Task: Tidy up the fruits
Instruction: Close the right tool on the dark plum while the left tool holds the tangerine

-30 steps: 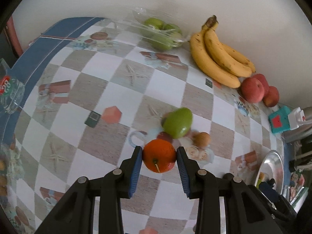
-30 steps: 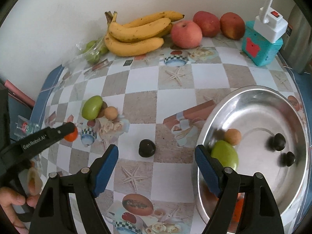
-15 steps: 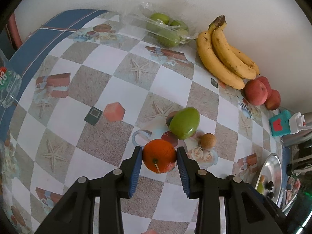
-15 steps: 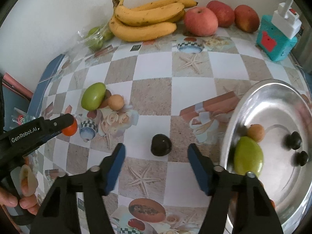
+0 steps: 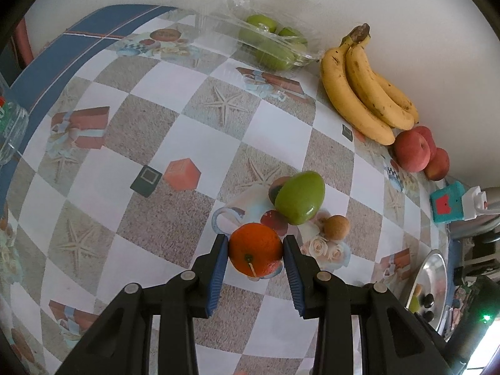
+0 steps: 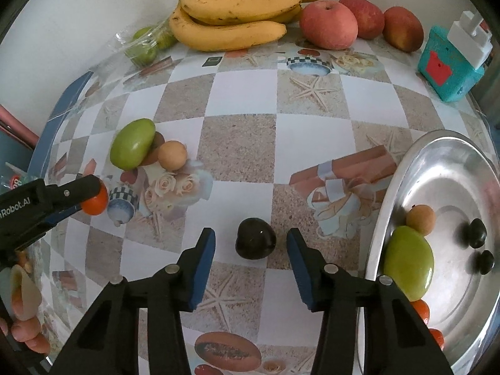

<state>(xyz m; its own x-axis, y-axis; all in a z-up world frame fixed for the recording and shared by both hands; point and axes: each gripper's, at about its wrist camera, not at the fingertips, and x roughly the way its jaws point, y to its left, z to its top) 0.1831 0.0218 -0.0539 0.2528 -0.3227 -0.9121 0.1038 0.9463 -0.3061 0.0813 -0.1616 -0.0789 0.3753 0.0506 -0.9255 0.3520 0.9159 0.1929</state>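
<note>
My left gripper (image 5: 254, 251) is shut on an orange (image 5: 255, 252), held just above the patterned tablecloth; the same orange (image 6: 95, 201) shows at the left of the right wrist view. My right gripper (image 6: 251, 243) points down over a dark plum (image 6: 255, 242) that lies between its blue pads, and its jaws are closing with a gap left on each side. A green mango (image 5: 300, 197) and a small tan fruit (image 5: 336, 227) lie just beyond the orange. A steel bowl (image 6: 406, 168) at the right holds a green mango (image 6: 408, 264), a tan fruit, two dark plums and orange fruit.
Bananas (image 6: 232, 15), red apples (image 6: 328, 25) and a clear pack of green fruit (image 5: 268, 45) line the wall at the back. A teal box (image 6: 447, 65) stands at the back right. A person's fingers (image 6: 26, 325) show at the lower left. A glass (image 5: 9, 125) stands at the left edge.
The right gripper has sunk toward the table and narrowed its jaws around the dark plum. The left gripper has kept its hold on the orange and barely moved.
</note>
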